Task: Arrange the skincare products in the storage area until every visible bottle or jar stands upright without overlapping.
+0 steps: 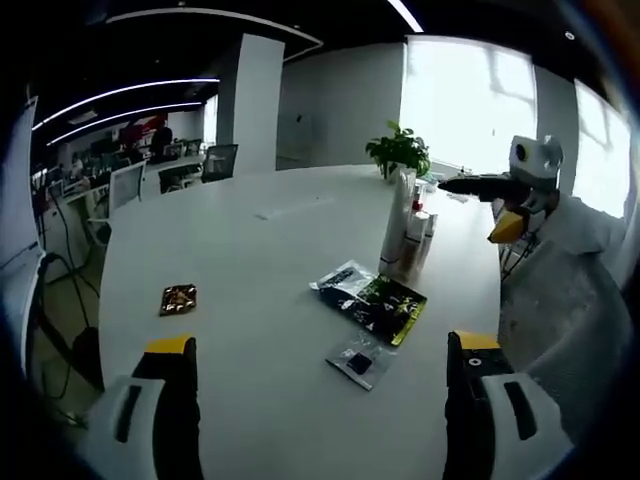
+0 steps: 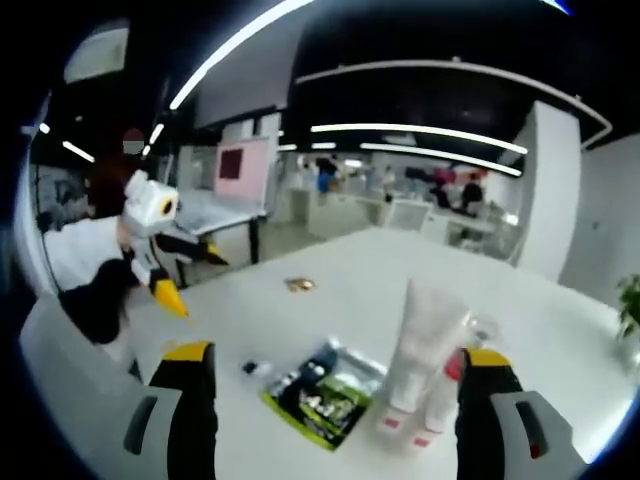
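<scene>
Both tongs, left (image 1: 325, 355) and right (image 2: 338, 365), gape wide and empty over the white bench (image 1: 250, 260), white tubes (image 2: 420, 350) upright at centre right beside flat sachets (image 2: 320, 400).

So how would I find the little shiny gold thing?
Start at the big white table. Away from the potted plant and the tall white tubes, one small packet lies flat and alone. It is gold-brown, unlike the green-and-black sachets.

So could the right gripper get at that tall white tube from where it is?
Probably yes. The right gripper is open, and the tall white tube stands upright just ahead, toward its right jaw. Nothing lies between them; the dark packets sit lower, to the side.
</scene>
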`<action>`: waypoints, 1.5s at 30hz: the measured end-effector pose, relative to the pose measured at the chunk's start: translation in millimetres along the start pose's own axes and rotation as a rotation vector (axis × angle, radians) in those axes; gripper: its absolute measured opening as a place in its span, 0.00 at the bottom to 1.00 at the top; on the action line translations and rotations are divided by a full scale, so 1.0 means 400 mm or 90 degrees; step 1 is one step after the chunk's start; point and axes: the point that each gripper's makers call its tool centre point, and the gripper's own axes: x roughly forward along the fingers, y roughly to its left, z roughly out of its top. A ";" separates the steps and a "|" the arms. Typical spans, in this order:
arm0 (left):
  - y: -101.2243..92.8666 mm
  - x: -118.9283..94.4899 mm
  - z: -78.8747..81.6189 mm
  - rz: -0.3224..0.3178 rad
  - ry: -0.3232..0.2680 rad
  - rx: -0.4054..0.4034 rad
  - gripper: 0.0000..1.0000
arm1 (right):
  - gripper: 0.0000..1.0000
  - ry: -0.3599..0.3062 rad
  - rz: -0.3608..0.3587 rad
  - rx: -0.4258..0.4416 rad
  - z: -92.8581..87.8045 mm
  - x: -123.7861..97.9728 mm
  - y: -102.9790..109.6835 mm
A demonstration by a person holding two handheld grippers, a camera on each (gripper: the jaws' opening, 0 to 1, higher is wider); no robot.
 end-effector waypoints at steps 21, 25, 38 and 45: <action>0.045 0.011 -0.020 0.015 0.003 -0.018 0.99 | 1.00 0.014 0.078 -0.008 0.012 0.173 0.079; 0.056 0.023 -0.025 0.020 0.010 -0.020 0.99 | 1.00 0.011 0.075 -0.010 0.003 0.193 0.085; 0.089 0.071 -0.034 0.019 0.036 -0.020 0.99 | 1.00 0.035 0.086 0.018 -0.048 0.196 0.096; 0.115 0.098 -0.030 0.017 0.049 -0.011 0.99 | 1.00 0.051 0.095 0.026 -0.067 0.199 0.109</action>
